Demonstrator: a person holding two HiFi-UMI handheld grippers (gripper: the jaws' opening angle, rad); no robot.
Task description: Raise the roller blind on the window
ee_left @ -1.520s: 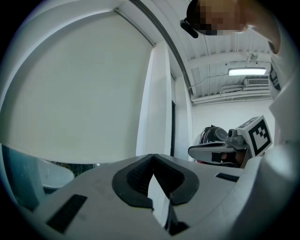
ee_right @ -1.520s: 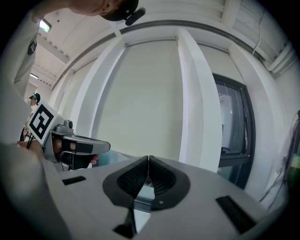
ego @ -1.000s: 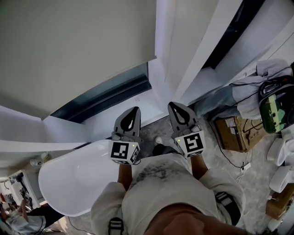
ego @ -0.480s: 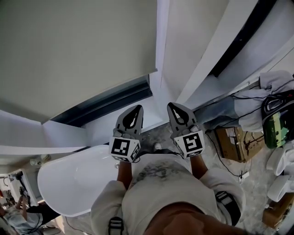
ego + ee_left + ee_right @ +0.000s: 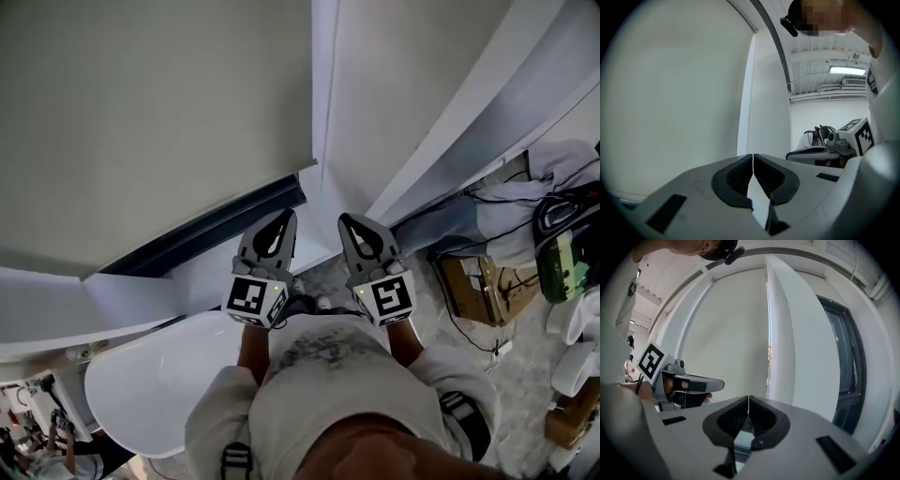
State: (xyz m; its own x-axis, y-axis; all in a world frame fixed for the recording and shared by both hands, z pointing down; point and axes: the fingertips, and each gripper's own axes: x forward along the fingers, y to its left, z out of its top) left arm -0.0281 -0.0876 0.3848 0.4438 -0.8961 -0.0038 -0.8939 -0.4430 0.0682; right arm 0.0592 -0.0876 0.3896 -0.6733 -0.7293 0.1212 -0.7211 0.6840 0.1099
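Head view, roller blind (image 5: 150, 112): pale grey-beige sheet filling the upper left, hanging down over the window. Its bottom edge runs slantwise just above the dark window frame (image 5: 216, 225).
Head view, window post (image 5: 375, 94): white, just right of the blind's side edge.
Head view, left gripper (image 5: 279, 223): held out before the person's chest, jaws pointing toward the lower corner of the window, marker cube toward the body.
Head view, right gripper (image 5: 352, 225): just beside the left one and apart from it, pointing the same way — both tips lie below the blind's bottom edge, clear of the fabric.
Head view, surface (image 5: 141, 375): white and rounded, low at the left beside the person.
Head view, floor (image 5: 506, 366): grey, with a cardboard box (image 5: 469, 272) and cables at the right.
Left gripper view, jaws: pressed together tip to tip, clenched with nothing between them.
Left gripper view, background: the blind (image 5: 679, 93) covers the left half, the white post (image 5: 766, 103) stands right of it, and the right gripper shows at the right edge at about the same height.
Right gripper view, jaws: closed on each other — nothing is held.
Right gripper view, background: the blind (image 5: 731, 333) fills the middle, with the post (image 5: 797, 343) to its right and the dark window frame (image 5: 843, 357) beyond that. The left gripper (image 5: 715, 384) reaches in from the left.
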